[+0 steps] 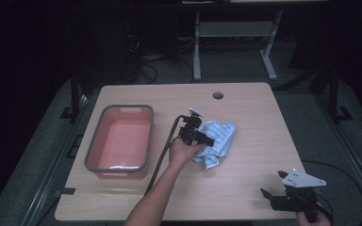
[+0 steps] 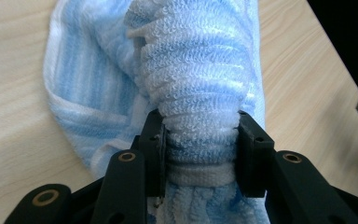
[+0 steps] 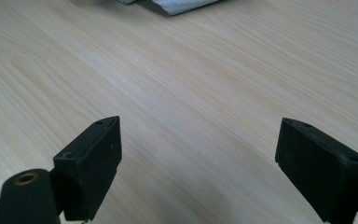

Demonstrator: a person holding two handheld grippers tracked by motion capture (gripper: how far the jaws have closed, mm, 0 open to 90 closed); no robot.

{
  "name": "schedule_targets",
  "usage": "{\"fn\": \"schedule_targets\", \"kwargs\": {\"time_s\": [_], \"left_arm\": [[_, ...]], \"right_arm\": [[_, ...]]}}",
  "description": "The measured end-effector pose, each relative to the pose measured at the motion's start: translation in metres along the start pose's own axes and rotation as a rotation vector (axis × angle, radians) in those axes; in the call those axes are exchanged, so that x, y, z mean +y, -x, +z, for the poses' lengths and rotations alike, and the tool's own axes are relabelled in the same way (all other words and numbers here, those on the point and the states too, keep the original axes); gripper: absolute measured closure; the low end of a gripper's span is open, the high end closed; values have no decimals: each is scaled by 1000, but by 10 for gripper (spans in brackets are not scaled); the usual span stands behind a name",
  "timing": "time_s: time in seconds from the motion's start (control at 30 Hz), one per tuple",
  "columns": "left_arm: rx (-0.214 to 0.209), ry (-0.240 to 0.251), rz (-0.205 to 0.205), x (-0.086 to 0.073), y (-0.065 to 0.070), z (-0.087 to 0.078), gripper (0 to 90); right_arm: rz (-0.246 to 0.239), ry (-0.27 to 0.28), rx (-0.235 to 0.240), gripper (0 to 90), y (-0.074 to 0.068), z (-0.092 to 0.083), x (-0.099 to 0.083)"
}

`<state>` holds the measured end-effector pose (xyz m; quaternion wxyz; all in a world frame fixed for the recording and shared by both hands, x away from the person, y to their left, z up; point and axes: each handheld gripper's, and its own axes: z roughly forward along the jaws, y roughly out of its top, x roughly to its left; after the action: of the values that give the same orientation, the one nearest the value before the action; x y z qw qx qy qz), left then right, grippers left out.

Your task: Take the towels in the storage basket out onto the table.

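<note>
My light wooden table, a grey-rimmed pink plastic tub on its left part, a blue-striped terry towel crumpled mid-table, right of the tub, my left gripper clenched on a bunched fold of it, my right gripper spread wide above bare wood at the near right corner

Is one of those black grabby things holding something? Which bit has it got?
The left tool pinches the blue striped towel by a bunched-up fold. The right tool is open and holds nothing.

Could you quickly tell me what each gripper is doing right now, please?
Left gripper: closed on a bunched fold of the blue striped towel.
Right gripper: open, holding nothing, above the bare table.
</note>
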<state>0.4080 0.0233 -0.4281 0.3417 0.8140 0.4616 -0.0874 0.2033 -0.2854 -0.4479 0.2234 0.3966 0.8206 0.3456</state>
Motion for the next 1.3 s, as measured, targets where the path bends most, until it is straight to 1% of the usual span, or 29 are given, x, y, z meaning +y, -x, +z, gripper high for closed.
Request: {"fn": "schedule_targets", "kwargs": {"time_s": [0.03, 0.2, 0.37, 0.43, 0.47, 0.63, 0.77, 0.93, 1.07, 1.2, 1.27, 1.3], "left_arm": [[6, 5, -2, -1, 1, 1, 604], [26, 3, 18, -4, 4, 5, 595], [24, 18, 11, -6, 3, 6, 568], [26, 20, 17, -7, 4, 6, 558], [27, 28, 17, -7, 5, 6, 547], [25, 34, 27, -7, 8, 5, 471], [14, 38, 32, -7, 9, 1, 429], [0, 58, 34, -7, 11, -7, 387], [-2, 69, 48, -7, 14, -13, 359], [3, 83, 51, -8, 15, -20, 337], [-1, 89, 57, -9, 15, -25, 334], [-6, 98, 49, -9, 16, -26, 329]], "right_arm": [[1, 0, 2, 138, 0, 0, 0], [-2, 2, 2, 138, 0, 0, 0], [-1, 3, 0, 138, 0, -1, 0], [-3, 3, 0, 139, 0, -1, 0], [-5, 3, 0, 138, 0, -1, 0], [-8, 2, 1, 138, -1, -1, 1], [-7, 3, 0, 138, -1, -1, 1], [-10, 3, 1, 138, -2, -1, 1], [-10, 1, 2, 138, -2, 0, 1], [-7, -1, -1, 138, -1, -1, 1], [-8, -1, -2, 138, -1, -1, 0], [-7, -1, -1, 138, 0, -1, 0]]}}
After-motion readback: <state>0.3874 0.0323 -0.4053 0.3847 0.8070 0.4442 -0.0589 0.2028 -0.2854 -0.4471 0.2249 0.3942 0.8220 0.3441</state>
